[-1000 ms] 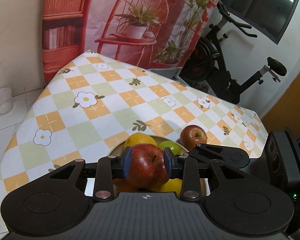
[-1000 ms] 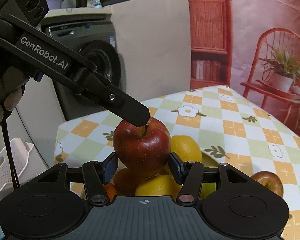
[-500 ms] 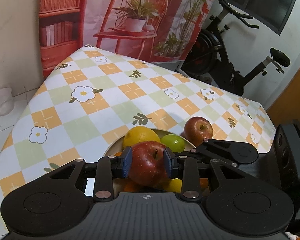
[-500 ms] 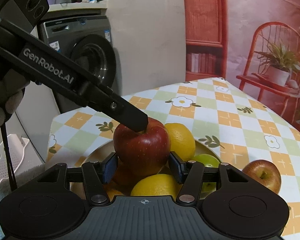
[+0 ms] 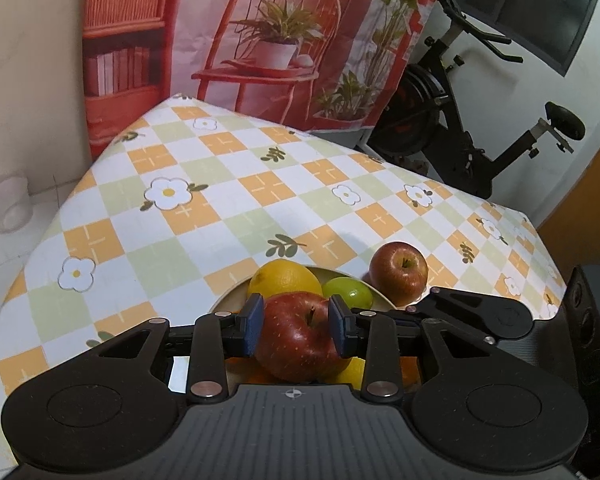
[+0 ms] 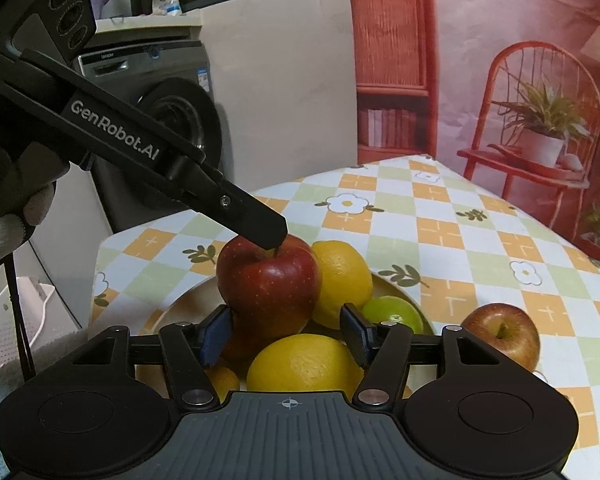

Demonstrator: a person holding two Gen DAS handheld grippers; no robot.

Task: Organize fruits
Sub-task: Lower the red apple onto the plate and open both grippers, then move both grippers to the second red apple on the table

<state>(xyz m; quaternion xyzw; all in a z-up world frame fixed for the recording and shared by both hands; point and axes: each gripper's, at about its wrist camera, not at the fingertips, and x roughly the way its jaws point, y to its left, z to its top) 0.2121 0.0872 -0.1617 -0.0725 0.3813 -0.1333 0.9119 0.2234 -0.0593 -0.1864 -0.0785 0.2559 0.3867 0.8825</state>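
Since the earlier frame, both views are sitting lower over the fruit, and the right hand-held gripper [image 6: 288, 330] has just been opening its jaws, which now stand apart from the dark red apple [image 5: 302, 336] with a clear gap at the right pad. The left hand-held gripper [image 5: 296, 324] is pinching that apple between its blue pads, holding it over the pile in the bowl [image 6: 180, 304]. A lemon [image 6: 342, 280], a lime [image 6: 394, 314] and an orange [image 6: 304, 362] are lying in the bowl beneath it. A second, paler apple [image 6: 500, 334] is resting on the checked bench [image 5: 220, 216], just beside the bowl's rim. The step in hand looks like setting the dark apple onto the heap. Doing it well probably means lowering it into a hollow between the lemon and the orange, letting it settle before releasing, and opening slowly so it is not rolling off towards the rim.
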